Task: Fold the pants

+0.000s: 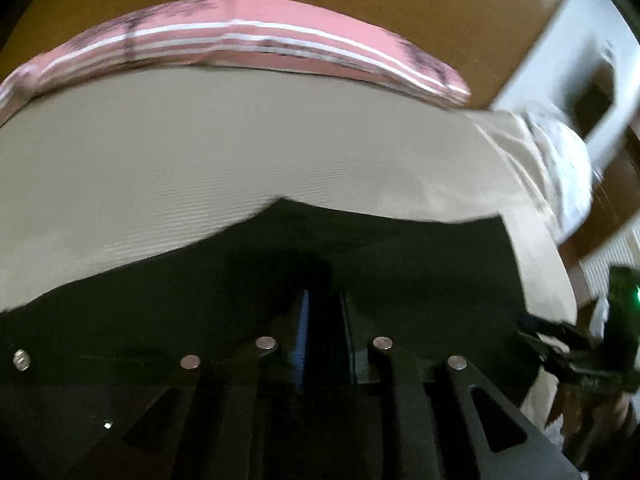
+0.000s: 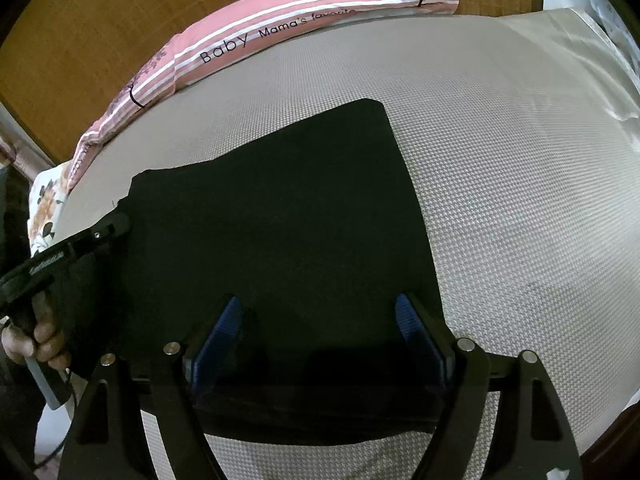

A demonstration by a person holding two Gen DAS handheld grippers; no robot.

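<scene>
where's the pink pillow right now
The pink pillow lies along the far edge of the grey mat in both views, against the wooden headboard, beyond the black pants.

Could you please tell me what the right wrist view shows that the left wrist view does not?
Only the right wrist view shows the right gripper open over the pants, a hand holding the left gripper at the pants' edge, and the pillow's lettering. Only the left wrist view shows the left gripper's nearly shut jaws. Both show black pants, grey mat and pink pillow.

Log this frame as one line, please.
stage: folding, mid-task | black pants on grey mat | left gripper: nearly shut at pants' edge | right gripper: open over pants
</scene>
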